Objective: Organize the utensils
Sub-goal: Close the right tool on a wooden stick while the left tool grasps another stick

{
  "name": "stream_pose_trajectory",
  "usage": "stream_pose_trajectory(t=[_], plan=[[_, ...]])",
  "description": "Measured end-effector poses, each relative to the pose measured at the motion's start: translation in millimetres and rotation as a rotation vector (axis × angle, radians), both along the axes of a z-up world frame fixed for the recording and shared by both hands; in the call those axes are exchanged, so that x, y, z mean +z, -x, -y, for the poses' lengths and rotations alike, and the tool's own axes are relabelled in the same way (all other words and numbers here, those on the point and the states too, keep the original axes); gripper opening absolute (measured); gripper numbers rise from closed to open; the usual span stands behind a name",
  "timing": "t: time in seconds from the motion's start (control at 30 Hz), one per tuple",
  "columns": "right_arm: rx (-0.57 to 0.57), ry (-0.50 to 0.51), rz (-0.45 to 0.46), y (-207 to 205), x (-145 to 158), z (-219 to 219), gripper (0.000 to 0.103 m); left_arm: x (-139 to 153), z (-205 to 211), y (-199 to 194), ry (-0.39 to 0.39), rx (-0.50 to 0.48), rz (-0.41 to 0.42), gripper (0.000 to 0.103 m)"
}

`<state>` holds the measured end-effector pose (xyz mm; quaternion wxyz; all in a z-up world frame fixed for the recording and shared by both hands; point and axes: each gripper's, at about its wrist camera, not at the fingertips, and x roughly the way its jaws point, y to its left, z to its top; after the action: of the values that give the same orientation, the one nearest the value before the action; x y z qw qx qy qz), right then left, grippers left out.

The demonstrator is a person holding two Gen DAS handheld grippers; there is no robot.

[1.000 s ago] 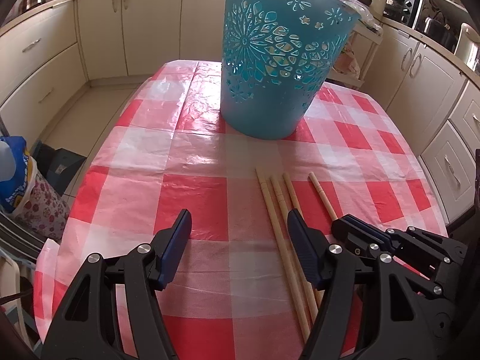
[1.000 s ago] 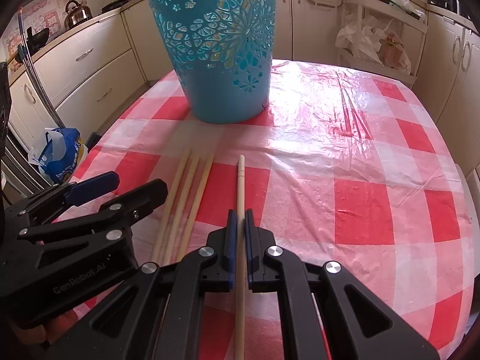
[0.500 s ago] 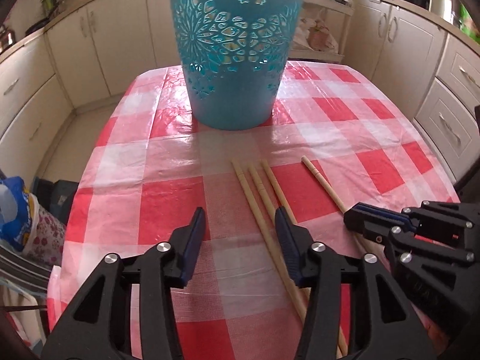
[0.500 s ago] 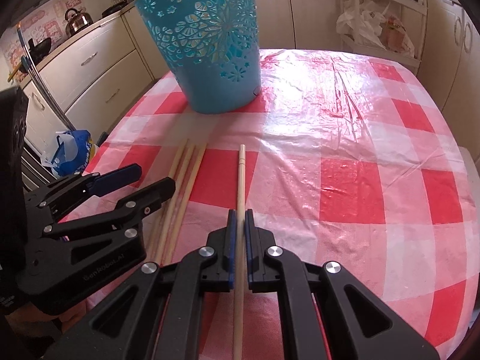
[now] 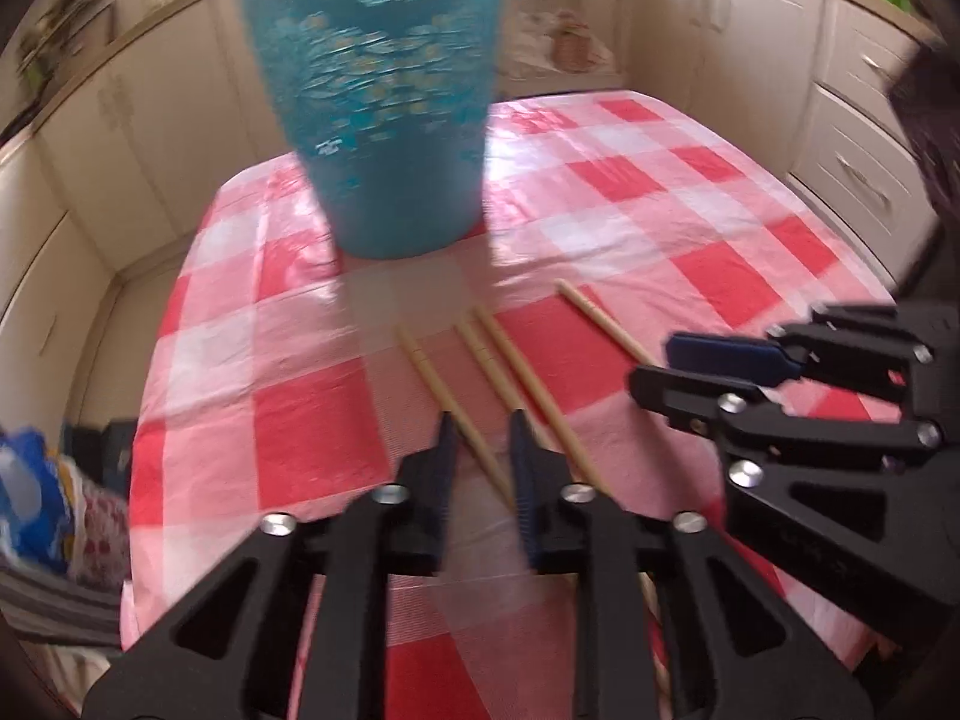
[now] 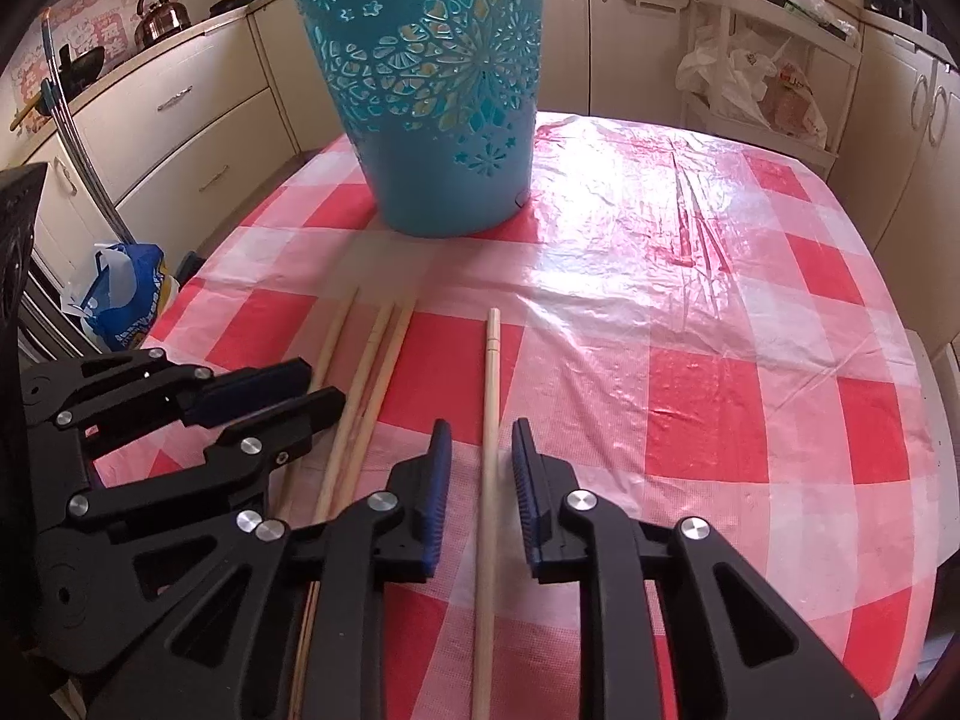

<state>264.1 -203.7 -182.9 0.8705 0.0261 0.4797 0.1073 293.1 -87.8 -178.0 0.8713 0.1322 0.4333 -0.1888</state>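
A steel kettle (image 6: pixel 157 17) sits on the counter, and a blue bag (image 6: pixel 123 294) lies on the floor.

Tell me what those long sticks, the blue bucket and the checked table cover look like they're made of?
The sticks look like pale, unvarnished wood or bamboo: matte, with grooved rings near one end. The blue bucket seems moulded plastic, with clean flower-shaped cutouts and a smooth, slightly glossy wall. The table cover is probably thin plastic sheeting: shiny glare and fine wrinkles.

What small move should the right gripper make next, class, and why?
Probably close the right gripper: its jaws stand open on either side of the lone chopstick, which lies flat on the tablecloth, and the blue basket waits beyond.
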Motion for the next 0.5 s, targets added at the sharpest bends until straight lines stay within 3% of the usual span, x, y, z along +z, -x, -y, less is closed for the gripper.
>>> stream_pose_trajectory(t=[0.07, 0.17, 0.4, 0.5], plan=[[-0.021, -0.02, -0.009, 2, 0, 5, 0.009, 1, 3, 0, -0.039, -0.079, -0.003, 0.011], [-0.061, -0.084, -0.042, 3, 0, 16, 0.009, 4, -5, -7, -0.013, -0.151, -0.064, 0.01], [-0.039, -0.021, -0.013, -4, 4, 10, 0.014, 3, -32, -11, 0.154, -0.021, -0.122, 0.011], [-0.014, 0.021, -0.011, -8, 1, 3, 0.015, 1, -32, -14, 0.18, 0.028, -0.12, 0.012]])
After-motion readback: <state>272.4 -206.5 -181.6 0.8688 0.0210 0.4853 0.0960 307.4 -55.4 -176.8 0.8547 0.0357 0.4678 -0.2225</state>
